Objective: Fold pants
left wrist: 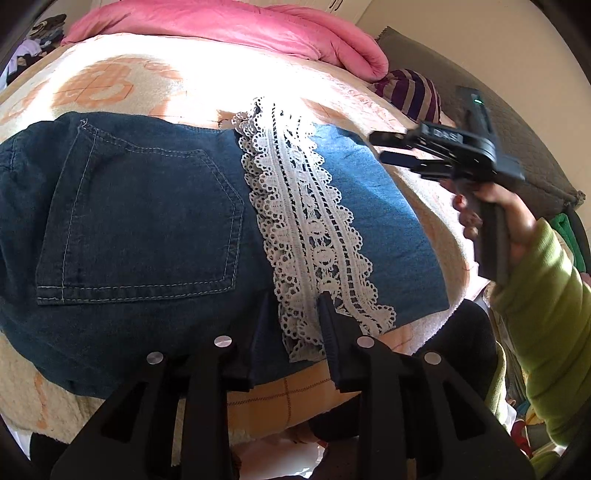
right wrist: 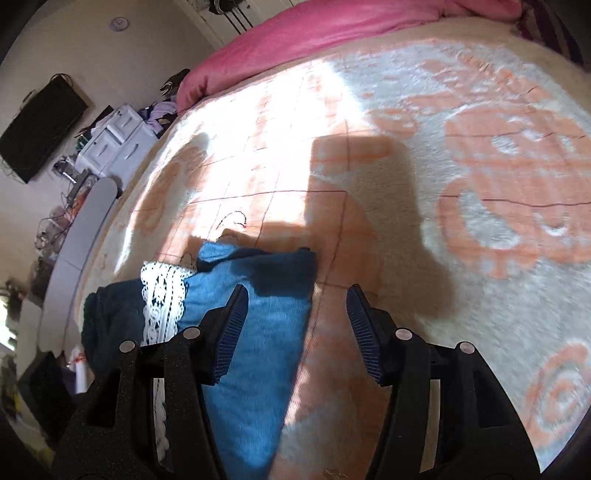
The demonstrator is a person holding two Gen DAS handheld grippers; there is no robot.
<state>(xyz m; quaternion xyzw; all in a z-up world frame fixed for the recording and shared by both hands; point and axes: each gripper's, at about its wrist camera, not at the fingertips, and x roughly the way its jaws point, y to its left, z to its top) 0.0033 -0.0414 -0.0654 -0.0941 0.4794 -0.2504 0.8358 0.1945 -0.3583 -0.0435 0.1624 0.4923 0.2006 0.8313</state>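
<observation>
The folded denim pants (left wrist: 147, 221) lie flat on the bed blanket (left wrist: 110, 85), back pocket up. A white lace trim (left wrist: 306, 221) runs across them beside a lighter blue panel. My left gripper (left wrist: 295, 299) sits over their near edge, jaws a narrow gap apart. Lace and denim lie unpinched between the jaws. My right gripper (left wrist: 378, 147) hovers past the pants' far right corner with nothing in it, held by a hand in a green sleeve (left wrist: 543, 314). In the right wrist view, that gripper (right wrist: 299, 321) stands open above the pants' lighter blue edge (right wrist: 258, 350) and the blanket (right wrist: 480, 184).
A pink duvet (left wrist: 240, 22) is bunched along the far side of the bed. A purple striped garment (left wrist: 413, 92) lies beside it at the right. Beyond the bed's left side stand white drawers (right wrist: 114, 140) and a dark screen (right wrist: 40, 125) on the wall.
</observation>
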